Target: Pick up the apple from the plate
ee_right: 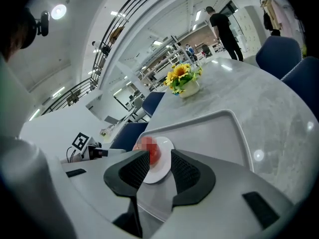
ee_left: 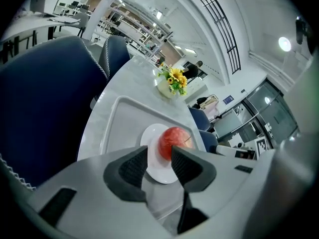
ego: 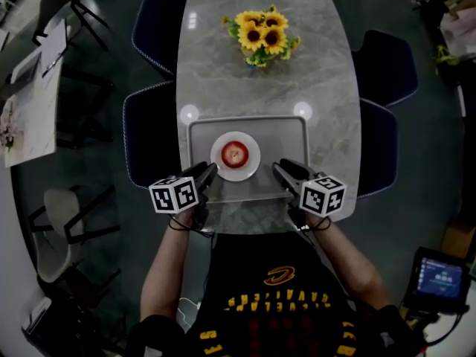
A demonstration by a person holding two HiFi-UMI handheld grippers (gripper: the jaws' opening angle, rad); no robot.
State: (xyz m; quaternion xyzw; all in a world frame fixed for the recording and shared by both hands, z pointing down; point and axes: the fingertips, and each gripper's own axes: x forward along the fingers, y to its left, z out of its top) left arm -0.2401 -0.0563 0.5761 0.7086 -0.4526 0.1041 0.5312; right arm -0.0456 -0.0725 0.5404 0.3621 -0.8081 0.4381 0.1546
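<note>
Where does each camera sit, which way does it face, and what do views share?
Head view: on the person's head, facing steeply down at the table; both forearms, left gripper, right gripper show.
Left gripper view: rides the left gripper, facing along its open jaws at the apple on the plate.
Right gripper view: rides the right gripper, facing that apple from the opposite side; jaws open.
Shared: apple, plate, tray, sunflowers.

1. Can't see underside of apple: behind a jaw of left gripper.
2. Can't trace near rim of plate: covered by same jaws.
3. Can't make out apple's surface in right gripper view: blurred.
4. Can't see far end of table: cut off at head view's top edge.
</note>
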